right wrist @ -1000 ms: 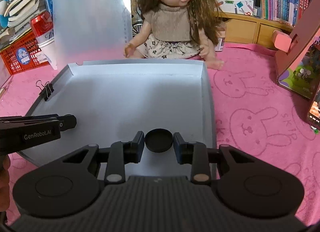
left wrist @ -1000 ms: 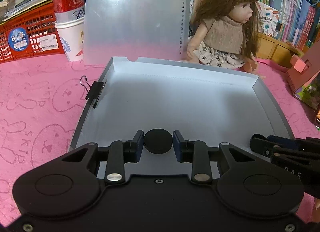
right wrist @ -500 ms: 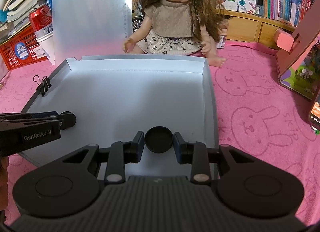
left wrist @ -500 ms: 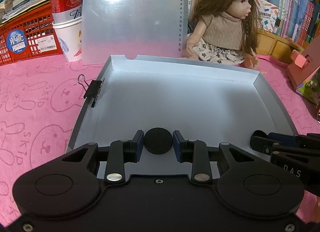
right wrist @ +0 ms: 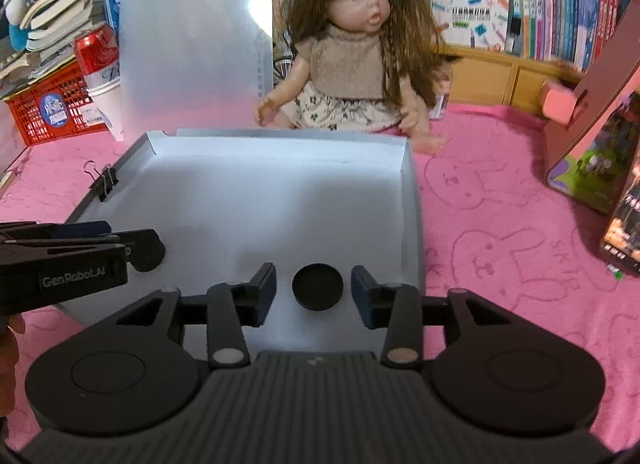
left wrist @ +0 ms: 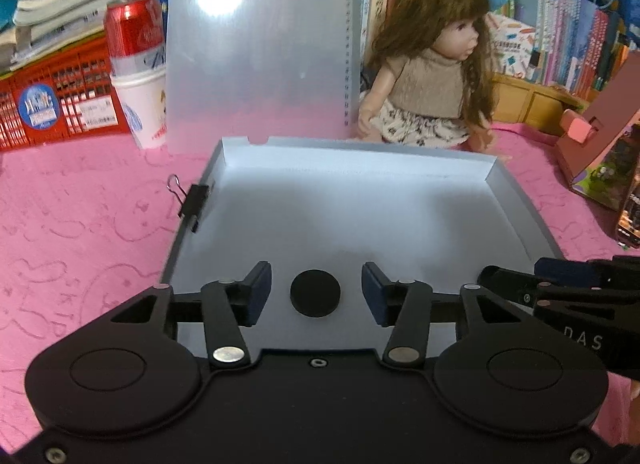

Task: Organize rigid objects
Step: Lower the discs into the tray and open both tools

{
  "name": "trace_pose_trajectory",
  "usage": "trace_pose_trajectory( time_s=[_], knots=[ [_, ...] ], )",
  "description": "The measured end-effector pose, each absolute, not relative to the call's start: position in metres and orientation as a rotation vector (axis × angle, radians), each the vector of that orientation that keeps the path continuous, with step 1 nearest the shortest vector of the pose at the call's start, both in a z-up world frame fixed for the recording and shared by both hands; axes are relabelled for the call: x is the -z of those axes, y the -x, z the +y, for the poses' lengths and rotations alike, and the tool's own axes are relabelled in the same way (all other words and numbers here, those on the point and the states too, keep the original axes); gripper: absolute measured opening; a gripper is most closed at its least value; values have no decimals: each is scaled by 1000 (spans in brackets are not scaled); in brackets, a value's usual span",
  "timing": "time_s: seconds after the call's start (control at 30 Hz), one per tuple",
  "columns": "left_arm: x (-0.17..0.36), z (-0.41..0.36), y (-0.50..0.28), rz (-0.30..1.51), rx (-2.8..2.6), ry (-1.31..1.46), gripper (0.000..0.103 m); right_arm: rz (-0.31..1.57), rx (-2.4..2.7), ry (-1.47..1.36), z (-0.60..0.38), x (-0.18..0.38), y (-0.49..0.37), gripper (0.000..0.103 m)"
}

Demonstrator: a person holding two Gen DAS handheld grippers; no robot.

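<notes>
While both tongs, the left tongs [left wrist: 316,294] and right tongs [right wrist: 314,291], have just been opening and stand released around their black discs [left wrist: 315,293] [right wrist: 317,286] at 6 o'clock in the grey tray [left wrist: 516,199], we judge the placing step done, and withdrawing comes next.

Both grippers angled downward, jaws parted

The left gripper [left wrist: 316,288] points forward and down, and its jaws have just been opening; its blue pads [left wrist: 259,291] stand apart at nine and three o'clock of a small black disc [left wrist: 315,293] that lies between them, clear of both. The right gripper [right wrist: 314,291] tilts down alike, its jaws also just opened, with a second black disc [right wrist: 317,286] loose between its pads [right wrist: 266,292]. In the right wrist view the left gripper reaches in from nine o'clock, with a bit of the person's hand [right wrist: 10,338] at the frame edge.
</notes>
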State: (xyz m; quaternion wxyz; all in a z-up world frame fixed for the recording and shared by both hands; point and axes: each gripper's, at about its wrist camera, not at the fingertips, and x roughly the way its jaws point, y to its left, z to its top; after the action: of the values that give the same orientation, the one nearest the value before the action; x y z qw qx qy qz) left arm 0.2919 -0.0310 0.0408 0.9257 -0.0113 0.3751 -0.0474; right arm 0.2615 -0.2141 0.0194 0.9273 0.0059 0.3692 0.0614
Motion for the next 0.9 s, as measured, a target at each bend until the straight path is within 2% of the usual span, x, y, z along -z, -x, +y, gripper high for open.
trace_pose_trajectory(
  time_s=[0.33,0.5,0.9],
  knots=[
    [-69,-24,-242,696,125,8,68,671,-146,34,-216,-43,-216,76],
    [-77,-22,-211,669,150,-7,72,630,-166,54,-216,-53,-189,82],
    [-87,-20,-132,612,222,-19,77,561,-228,96,-212,-62,-121,87]
  ],
)
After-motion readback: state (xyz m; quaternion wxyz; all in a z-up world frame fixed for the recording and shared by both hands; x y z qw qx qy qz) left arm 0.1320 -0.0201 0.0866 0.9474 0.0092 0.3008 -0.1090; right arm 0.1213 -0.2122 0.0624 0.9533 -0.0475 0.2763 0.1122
